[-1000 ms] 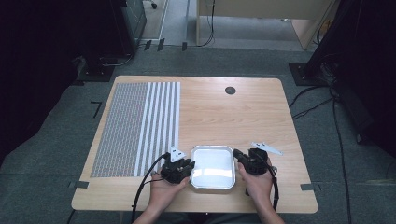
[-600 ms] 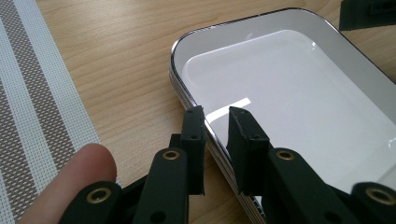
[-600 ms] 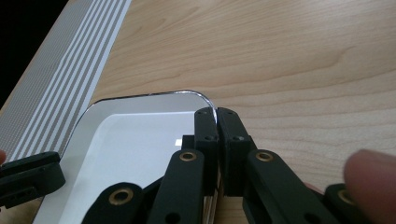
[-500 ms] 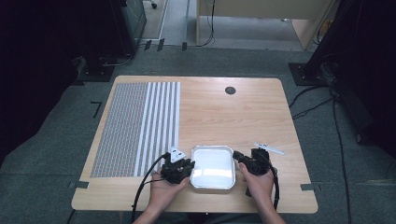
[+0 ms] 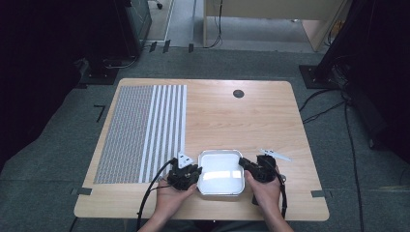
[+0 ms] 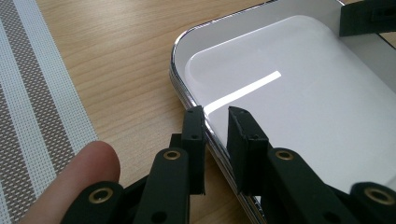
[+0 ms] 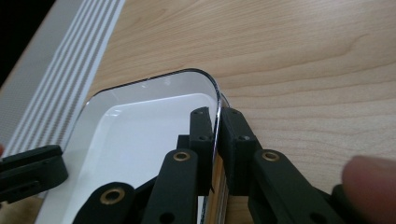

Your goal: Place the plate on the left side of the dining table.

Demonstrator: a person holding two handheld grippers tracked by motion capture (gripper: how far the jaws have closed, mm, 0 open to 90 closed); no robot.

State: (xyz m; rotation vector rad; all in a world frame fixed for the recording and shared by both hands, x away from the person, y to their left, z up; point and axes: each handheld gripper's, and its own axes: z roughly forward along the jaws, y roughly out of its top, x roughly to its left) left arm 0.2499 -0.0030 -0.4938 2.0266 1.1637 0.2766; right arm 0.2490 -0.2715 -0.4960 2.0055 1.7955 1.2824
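Clearly the risk lies in an uneven hold on the white tray (image 5: pixel 221 189), which sits on the tabletop (image 5: pixel 251 121) near its front edge, between the two hands. The right gripper (image 7: pixel 216 122) has its fingers narrowed onto the tray's right rim, pinching the thin wall. The left gripper (image 6: pixel 215 119) straddles the left rim with a small gap on either side of it, not yet clamped. Lifting now would probably tip the tray about the right-hand pinch, and the glossy rim could slip free. The striped mat (image 5: pixel 145 130) lies just beside the left gripper.
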